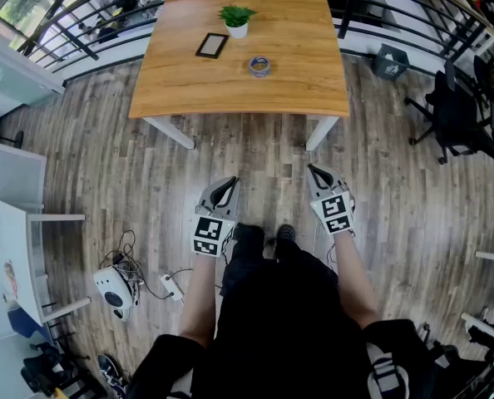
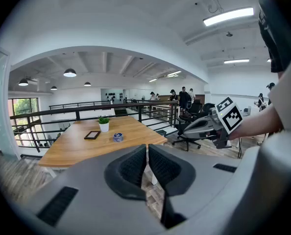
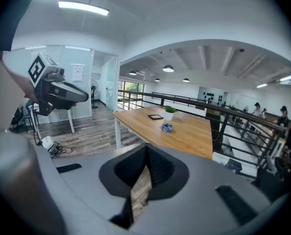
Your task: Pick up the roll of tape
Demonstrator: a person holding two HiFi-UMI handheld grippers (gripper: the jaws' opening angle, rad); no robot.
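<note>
**A:** Where is the roll of tape?

**B:** The roll of tape [image 1: 259, 66] is straight ahead at your 12 o'clock. It lies flat on the wooden table [image 1: 305, 86], nearer the table's close edge than its far one. A small potted plant [image 1: 236, 21] stands at the tape's 11 o'clock. A dark flat device [image 1: 212, 46] lies at the tape's 10 o'clock. Both sit apart from the roll.

**A:** And my grippers?

**B:** You hold both over the plank floor [image 1: 89, 165], well short of the table. The left gripper [image 1: 227, 186] is at your 11 o'clock, its jaws pressed together with nothing between them. The right gripper [image 1: 314, 173] is at your 1 o'clock, its jaws likewise closed tight and empty. Each points toward the table, tipped slightly downward. Neither touches the tape.
</note>
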